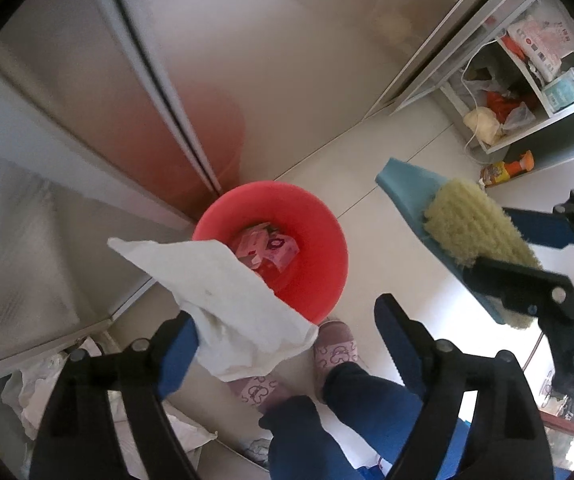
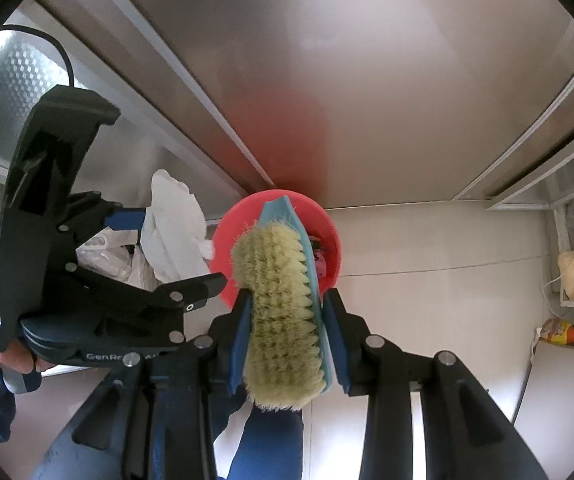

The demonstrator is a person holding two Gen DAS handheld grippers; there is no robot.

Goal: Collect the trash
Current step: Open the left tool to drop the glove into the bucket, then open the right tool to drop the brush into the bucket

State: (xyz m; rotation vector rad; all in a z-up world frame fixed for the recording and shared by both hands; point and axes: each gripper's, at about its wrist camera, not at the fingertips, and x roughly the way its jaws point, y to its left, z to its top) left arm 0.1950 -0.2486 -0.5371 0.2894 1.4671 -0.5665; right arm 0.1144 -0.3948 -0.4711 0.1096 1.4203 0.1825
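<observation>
White crumpled tissue (image 1: pixel 227 304) hangs off one finger of the left hand-held gripper (image 1: pixel 287 340), whose jaws stand wide apart, at seven o'clock over the red bin (image 1: pixel 319 240), likely for dropping. The right hand-held gripper (image 2: pixel 287 320) is clamped on a scrub brush (image 2: pixel 279 308), parked aside. "GenRo" shows on the left gripper's body.

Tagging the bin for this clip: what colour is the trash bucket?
Red bucket, with pink printed packaging inside; the left wrist view shows it best.

Pink patterned slippers (image 1: pixel 335 350) stand on the pale floor (image 1: pixel 399 168) before steel cabinet doors (image 2: pixel 367 80); an open shelf (image 1: pixel 527 92) holds bags and boxes.
</observation>
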